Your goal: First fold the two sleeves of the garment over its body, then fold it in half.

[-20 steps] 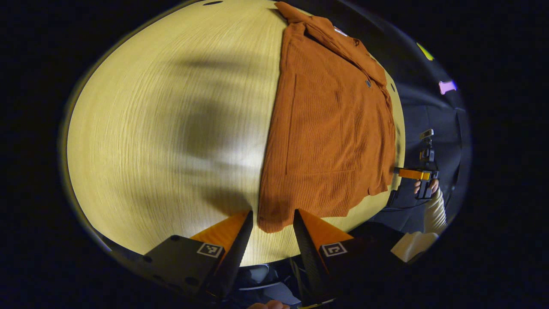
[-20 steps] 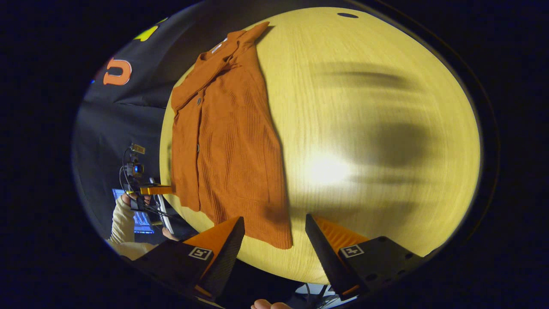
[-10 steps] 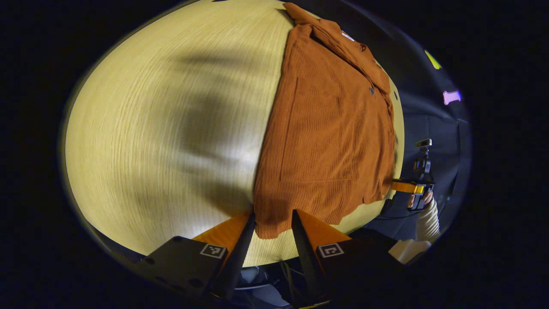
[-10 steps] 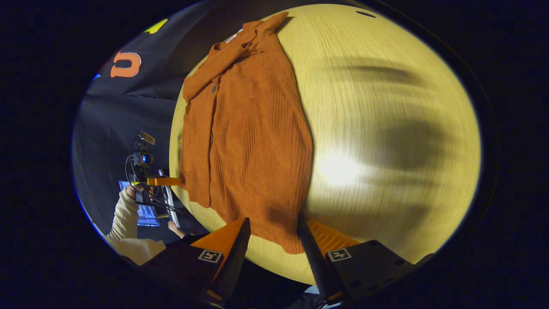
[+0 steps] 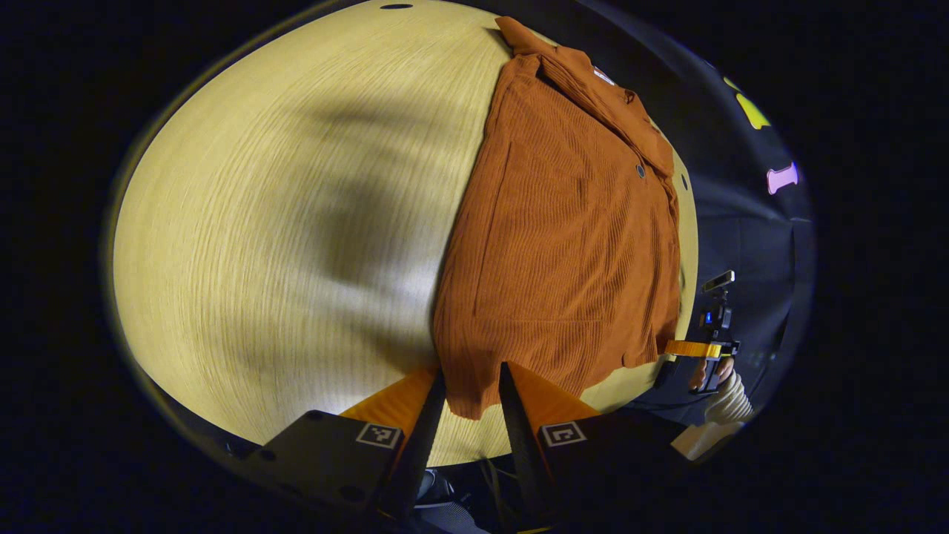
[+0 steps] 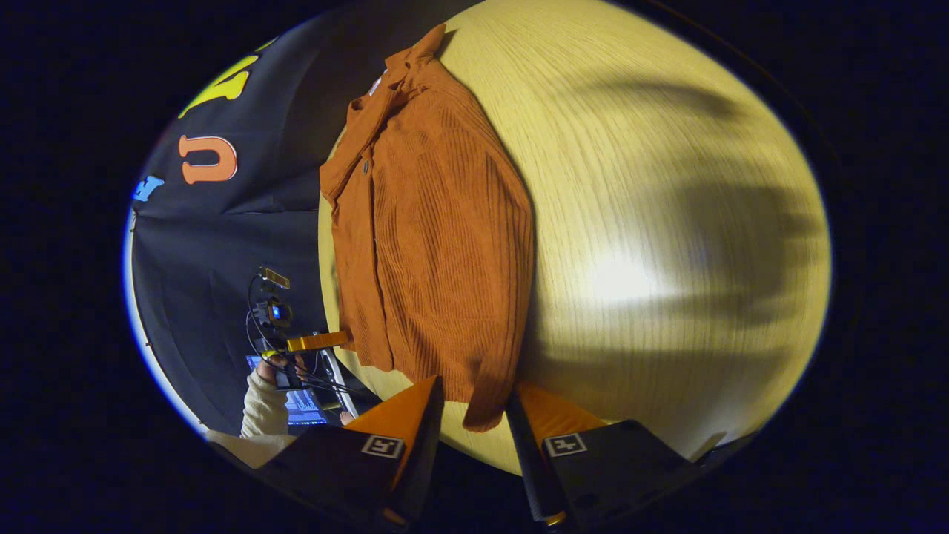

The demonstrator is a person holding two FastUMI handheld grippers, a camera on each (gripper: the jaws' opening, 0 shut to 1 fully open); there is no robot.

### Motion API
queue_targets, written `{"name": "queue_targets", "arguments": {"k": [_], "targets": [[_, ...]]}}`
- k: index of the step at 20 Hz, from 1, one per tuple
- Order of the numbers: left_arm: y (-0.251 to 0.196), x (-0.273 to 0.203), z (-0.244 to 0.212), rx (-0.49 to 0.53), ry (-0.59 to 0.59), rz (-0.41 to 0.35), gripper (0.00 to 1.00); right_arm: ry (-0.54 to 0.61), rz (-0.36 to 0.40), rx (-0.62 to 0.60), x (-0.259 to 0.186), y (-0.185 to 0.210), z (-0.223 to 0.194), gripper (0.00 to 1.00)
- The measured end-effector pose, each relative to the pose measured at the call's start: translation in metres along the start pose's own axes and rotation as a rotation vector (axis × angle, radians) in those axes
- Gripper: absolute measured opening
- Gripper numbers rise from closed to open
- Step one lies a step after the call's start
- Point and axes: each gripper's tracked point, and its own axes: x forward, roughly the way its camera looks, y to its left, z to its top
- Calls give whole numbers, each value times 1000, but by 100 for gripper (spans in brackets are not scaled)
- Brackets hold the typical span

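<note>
An orange ribbed shirt (image 5: 563, 245) lies flat on the round pale wooden table (image 5: 282, 222), sleeves folded in over its body and collar (image 5: 593, 96) at the far end. My left gripper (image 5: 471, 371) is at one near hem corner, fingers narrowed but still apart, the corner lying between them. In the right gripper view the shirt (image 6: 437, 245) runs away from my right gripper (image 6: 475, 382), which straddles the other hem corner. That corner is curled and slightly bunched between the partly closed fingers. Each view also shows the other gripper (image 5: 693, 347) (image 6: 319, 341) at the table's edge.
The table edge (image 6: 474, 460) passes just under both grippers' fingers. A hand in a cream sleeve (image 6: 259, 400) holds the far gripper. A lit screen (image 6: 304, 404) and cables sit below the table beside it. Bare tabletop (image 6: 667, 222) spreads out beside the shirt.
Both grippers moved in on the near hem corners and their fingers narrowed, the right more than the left. The corner at the right gripper has curled up.
</note>
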Motion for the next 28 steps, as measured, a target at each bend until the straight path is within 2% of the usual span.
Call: {"name": "queue_targets", "arguments": {"k": [1, 4, 5, 7, 8, 9, 10, 11, 14, 15, 18, 21, 24, 28], "targets": [[2, 1, -2, 6, 5, 17, 54, -3, 4, -2, 1, 1, 3, 42], [13, -2, -10, 64, 38, 114, 54, -9, 34, 35, 4, 5, 11, 43], [14, -5, -11, 72, 48, 136, 44, -15, 49, 54, 4, 6, 15, 41], [15, -6, -12, 91, 45, 163, 39, -10, 25, 50, 8, -1, 15, 42], [18, -5, -11, 97, 41, 185, 39, -6, 19, 41, 7, -4, 16, 38], [21, -4, -10, 99, 35, 203, 37, -11, 2, 19, 12, -7, 13, 12], [19, -3, -8, 91, 33, 204, 27, -12, -10, -3, 9, -8, 13, 14], [17, -1, -7, 89, 27, 203, 19, -24, -20, -25, 8, -5, 12, 10], [14, 2, -8, 74, 18, 205, 12, -69, -81, -117, 10, 4, 13, 6], [14, 0, -6, 61, 8, 209, 7, -77, -73, -144, 4, 15, 13, 5], [8, -6, -3, 31, -46, 221, 4, -122, -17, -181, -11, 52, 17, 5], [-7, -29, 10, 80, -111, 209, 4, -187, 11, -263, -32, 86, 29, 5], [-30, -63, 46, 135, -200, 202, 4, -267, 32, -333, -59, 126, 54, 5], [-80, -116, 117, 219, -374, 161, 4, -369, 42, -444, -88, 180, 102, 5]]}}
